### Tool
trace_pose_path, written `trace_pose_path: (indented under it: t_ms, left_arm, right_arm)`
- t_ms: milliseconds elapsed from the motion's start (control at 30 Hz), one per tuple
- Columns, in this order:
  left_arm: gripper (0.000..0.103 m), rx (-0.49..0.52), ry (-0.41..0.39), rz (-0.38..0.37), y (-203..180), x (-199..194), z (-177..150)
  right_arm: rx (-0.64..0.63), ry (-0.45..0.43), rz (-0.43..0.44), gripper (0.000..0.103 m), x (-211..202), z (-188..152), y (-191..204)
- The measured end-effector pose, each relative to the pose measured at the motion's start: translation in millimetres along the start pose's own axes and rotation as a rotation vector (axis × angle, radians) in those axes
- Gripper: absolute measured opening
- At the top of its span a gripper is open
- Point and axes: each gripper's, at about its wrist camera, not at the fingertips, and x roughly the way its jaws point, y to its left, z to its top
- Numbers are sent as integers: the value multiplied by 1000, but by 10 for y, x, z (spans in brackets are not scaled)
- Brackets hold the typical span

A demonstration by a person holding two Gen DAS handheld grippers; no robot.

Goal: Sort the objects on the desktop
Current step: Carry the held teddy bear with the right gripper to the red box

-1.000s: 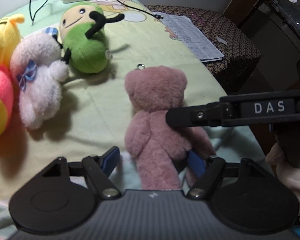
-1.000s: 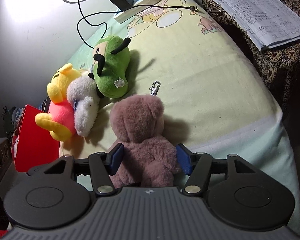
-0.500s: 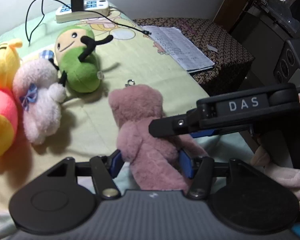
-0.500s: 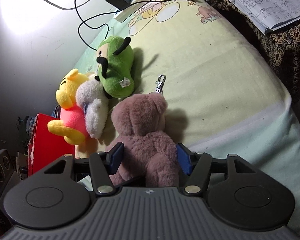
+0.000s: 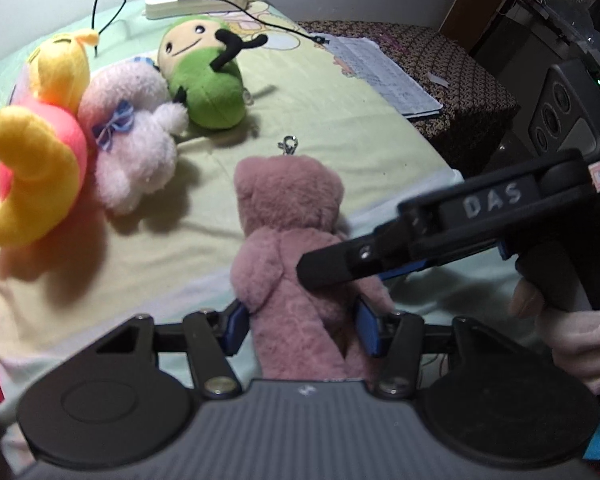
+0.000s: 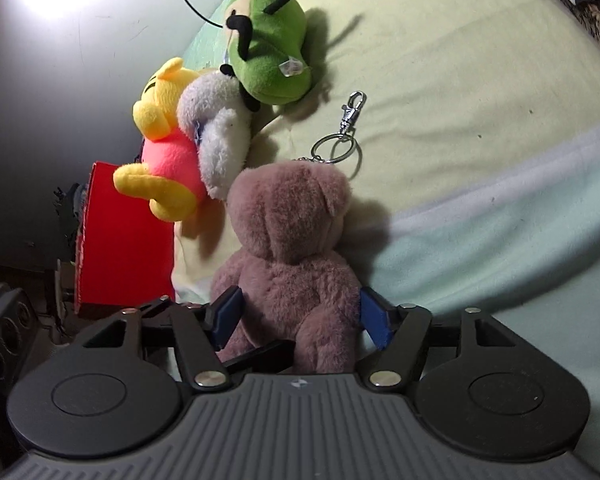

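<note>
Pink bear (image 5: 288, 240) stood upright near the front edge of the bed (image 5: 340, 120), long axis running straight away from both claws, keyring end farthest out; the row of other plush toys (image 5: 132, 152) lay off to its left, apart from it. Left claw (image 5: 300, 330) and right claw (image 6: 300, 318) each bracketed the bear's lower body, blue pads pressed into the fur. Right claw reached in from the right, across the bear's back.

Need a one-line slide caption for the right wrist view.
Right gripper clamps pink teddy bear beside yellow bear, white plush, green plush.
</note>
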Motion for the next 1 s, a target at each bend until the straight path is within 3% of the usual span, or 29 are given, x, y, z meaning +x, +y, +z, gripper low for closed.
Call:
trace_pose_path:
  t_ms: [100,233,433,700,1000]
  left_arm:
    - [53,34,-52,40,-53,-121,43]
    - [53,46,-128,4,20,-394,109]
    - [53,83,-276,-7,245,-988,193]
    - [53,87,-458,20,1039,-1998,53]
    - [54,7,-512,144,2060,-2771,-377]
  right_arm:
    - [0,-6,35,61,-26,-27,60]
    - [22,-60,92,61,-195,-34,164]
    - [-62,-189,137,61,-372,-15,728]
    - [-204,-310,229,61,-197,-6,1867]
    - [-333,-278,313,61,601,37,2972]
